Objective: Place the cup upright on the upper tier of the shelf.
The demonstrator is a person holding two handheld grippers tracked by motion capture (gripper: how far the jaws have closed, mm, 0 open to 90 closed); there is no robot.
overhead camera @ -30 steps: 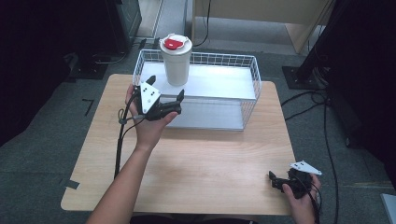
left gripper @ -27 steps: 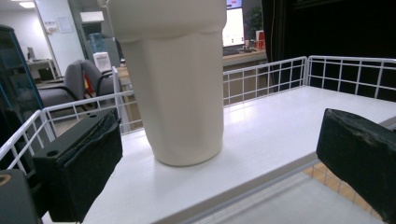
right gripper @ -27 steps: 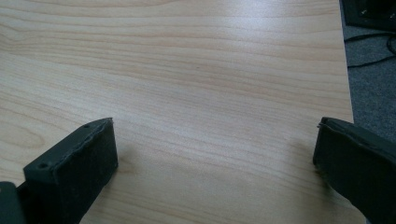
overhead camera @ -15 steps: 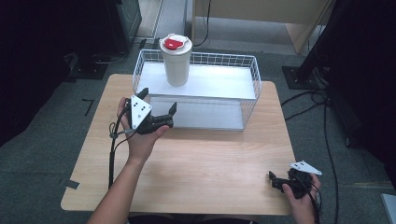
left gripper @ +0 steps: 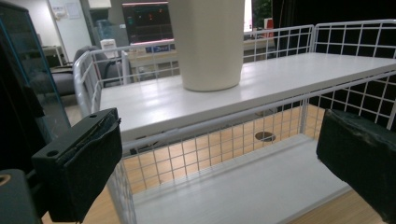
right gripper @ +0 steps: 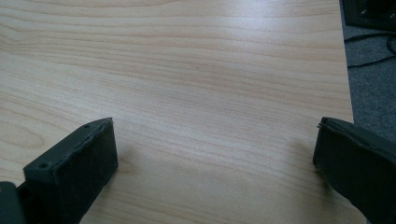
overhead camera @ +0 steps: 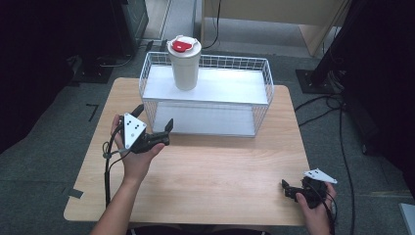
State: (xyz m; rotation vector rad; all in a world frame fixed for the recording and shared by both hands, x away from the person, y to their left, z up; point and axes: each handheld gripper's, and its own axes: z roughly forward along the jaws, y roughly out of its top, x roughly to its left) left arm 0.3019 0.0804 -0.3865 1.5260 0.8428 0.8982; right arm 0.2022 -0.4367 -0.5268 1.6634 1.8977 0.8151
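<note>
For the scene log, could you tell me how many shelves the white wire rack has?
2: the upper white shelf holds the cream cup with a red-tabbed lid; the lower white shelf sits beneath it.

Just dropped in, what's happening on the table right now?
The left tongs are open, held in front of the white wire rack, holding nothing. A cream cup with a red-marked lid stands upright on the rack's upper shelf. The right tongs, open and empty, sit low at the wooden table's near right corner.

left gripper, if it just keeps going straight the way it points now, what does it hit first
Probably the wire front of the white rack: the open left gripper aims at its mesh, just below the upper shelf where the cream cup stands. Depth is hard to judge.
</note>
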